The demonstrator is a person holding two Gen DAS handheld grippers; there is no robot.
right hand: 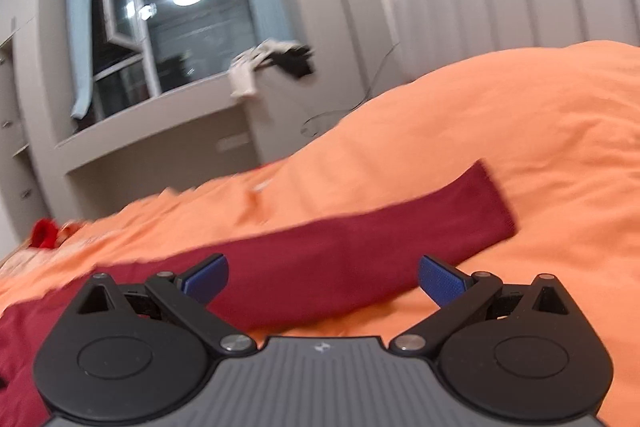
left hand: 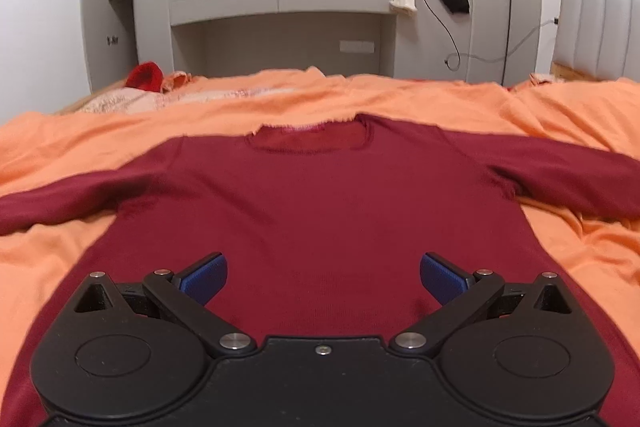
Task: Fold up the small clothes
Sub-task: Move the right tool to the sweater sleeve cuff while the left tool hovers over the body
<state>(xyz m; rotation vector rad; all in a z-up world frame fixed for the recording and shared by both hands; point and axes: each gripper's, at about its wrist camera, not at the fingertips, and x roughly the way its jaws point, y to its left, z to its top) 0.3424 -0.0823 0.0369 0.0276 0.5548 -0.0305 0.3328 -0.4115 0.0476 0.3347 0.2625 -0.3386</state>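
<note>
Sweater [left hand: 320, 203] flat on bedspread [left hand: 560, 115] — hem hidden; sleeve [right hand: 360, 251] blurred.

Matt knit cloth sweater [left hand: 320, 211]; soft, wrinkled cloth bedspread [left hand: 560, 115].
</note>
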